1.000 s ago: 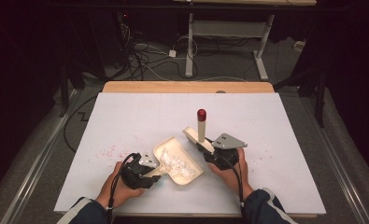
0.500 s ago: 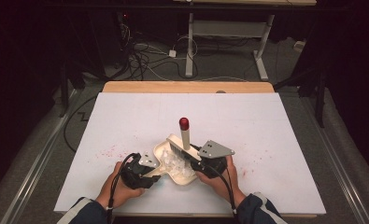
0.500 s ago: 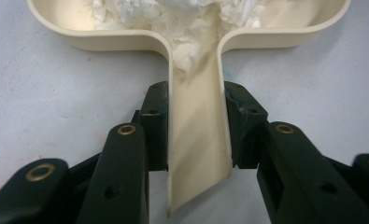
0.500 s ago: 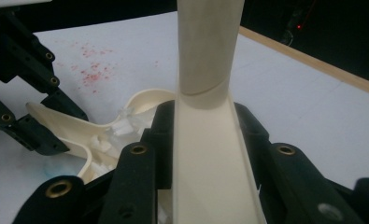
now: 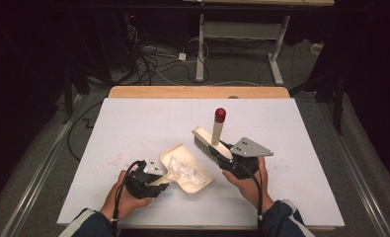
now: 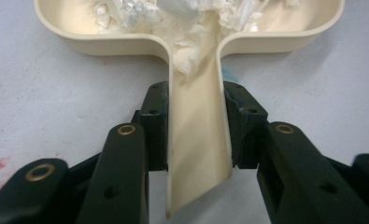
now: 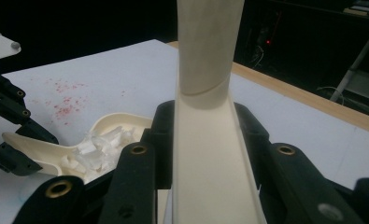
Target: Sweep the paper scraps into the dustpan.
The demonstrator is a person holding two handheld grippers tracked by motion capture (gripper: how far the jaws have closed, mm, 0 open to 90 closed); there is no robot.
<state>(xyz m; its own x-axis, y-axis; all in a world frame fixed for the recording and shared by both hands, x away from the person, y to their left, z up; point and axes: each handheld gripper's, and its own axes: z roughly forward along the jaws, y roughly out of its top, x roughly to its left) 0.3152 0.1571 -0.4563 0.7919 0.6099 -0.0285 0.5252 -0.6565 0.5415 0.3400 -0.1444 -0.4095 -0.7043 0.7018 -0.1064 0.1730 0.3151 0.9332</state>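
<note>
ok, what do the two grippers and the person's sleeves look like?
Both grippers are black: left gripper, right gripper. Each carries a grey three-cornered plate on top and trails a black cable. Their jaws show brass-coloured rivets. The sleeves are dark blue with white stripes.

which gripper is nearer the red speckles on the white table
Left. The left gripper, clamping the cream plastic dustpan by its handle, sits just right of the red speckles; the right gripper, holding the cream hand brush, is beyond the dustpan.

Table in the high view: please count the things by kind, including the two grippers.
Dustpan: 1
Brush: 1
Heap of white paper scraps: 1
Grippers, left gripper and right gripper: 2
Total: 5
</note>
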